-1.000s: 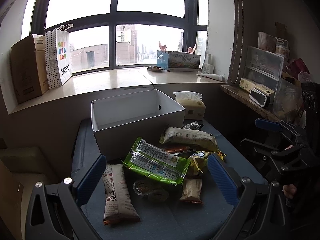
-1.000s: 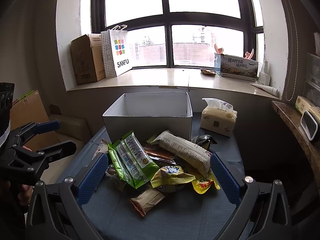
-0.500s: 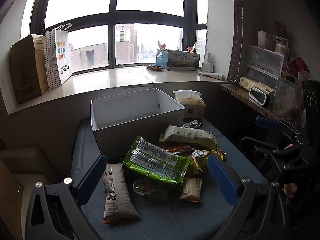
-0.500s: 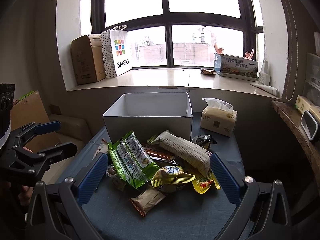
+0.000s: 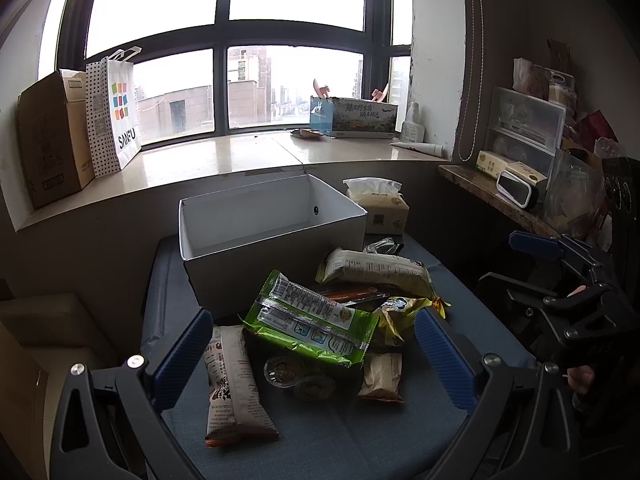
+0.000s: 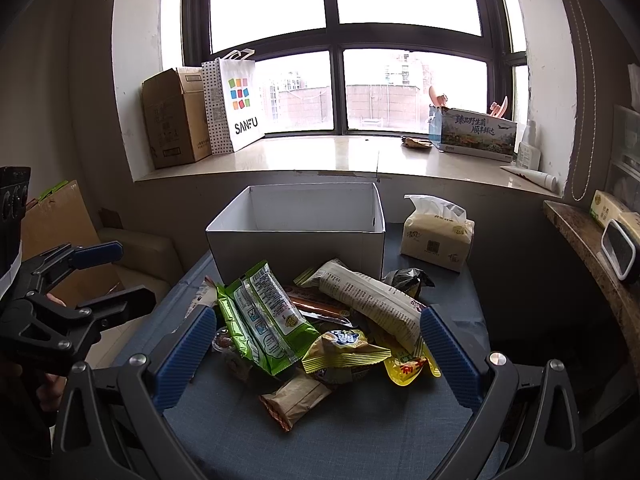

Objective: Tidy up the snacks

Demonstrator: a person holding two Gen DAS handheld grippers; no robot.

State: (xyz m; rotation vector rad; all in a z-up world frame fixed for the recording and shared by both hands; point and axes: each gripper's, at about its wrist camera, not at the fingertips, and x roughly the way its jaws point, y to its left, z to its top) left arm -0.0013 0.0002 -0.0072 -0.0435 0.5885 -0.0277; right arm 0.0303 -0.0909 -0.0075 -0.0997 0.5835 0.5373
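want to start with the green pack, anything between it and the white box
Nothing visible blocks it. The green pack lies on top of the pile just in front of the open white box, and both grippers hang open, short of the pile.

Blue-grey padded table (image 6: 460,308) with white box (image 6: 296,248), tissue pack (image 6: 436,236), snack heap (image 6: 320,320).

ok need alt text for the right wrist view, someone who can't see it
A heap of snack packets lies on a blue cloth-covered table in front of an open white box, framed by the right tool, open and empty. A tissue pack stands right of the box, and the left tool shows at the left edge.
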